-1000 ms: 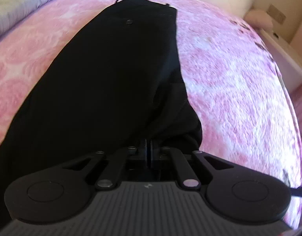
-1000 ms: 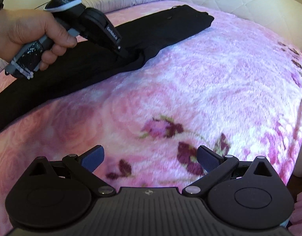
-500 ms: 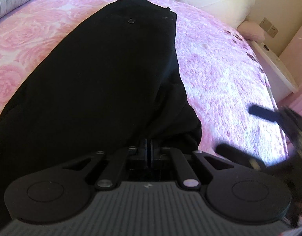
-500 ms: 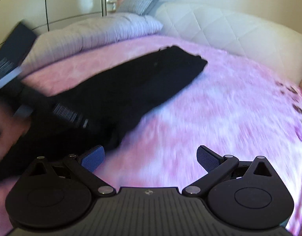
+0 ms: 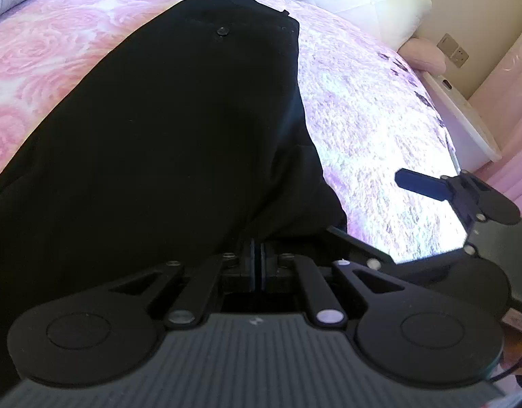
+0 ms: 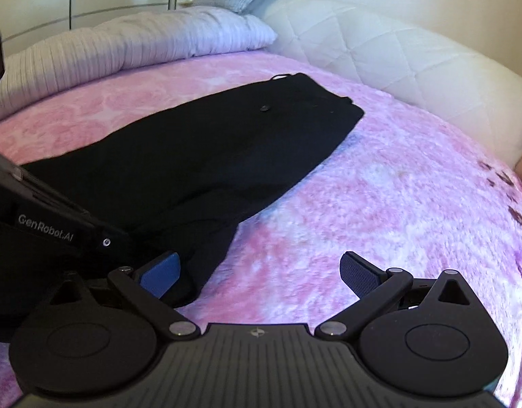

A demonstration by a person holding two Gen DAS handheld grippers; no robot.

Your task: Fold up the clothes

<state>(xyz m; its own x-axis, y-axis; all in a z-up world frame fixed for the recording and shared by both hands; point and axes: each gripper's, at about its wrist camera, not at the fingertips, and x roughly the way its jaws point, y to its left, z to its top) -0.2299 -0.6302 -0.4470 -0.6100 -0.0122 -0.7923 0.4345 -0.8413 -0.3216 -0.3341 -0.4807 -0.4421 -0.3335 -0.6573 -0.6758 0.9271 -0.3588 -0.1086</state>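
right gripper just swung in next to the left gripper, jaws wide open and empty, while the left's clamped on the black trousers hem, so looks like both ends get lifted for the fold

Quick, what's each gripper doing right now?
Left gripper: shut on the black trousers.
Right gripper: open, holding nothing, at the trousers' edge.

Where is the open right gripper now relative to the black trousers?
In the right wrist view, the right gripper hangs open at the near right edge of the black trousers on the pink floral blanket, beside the shut left gripper.
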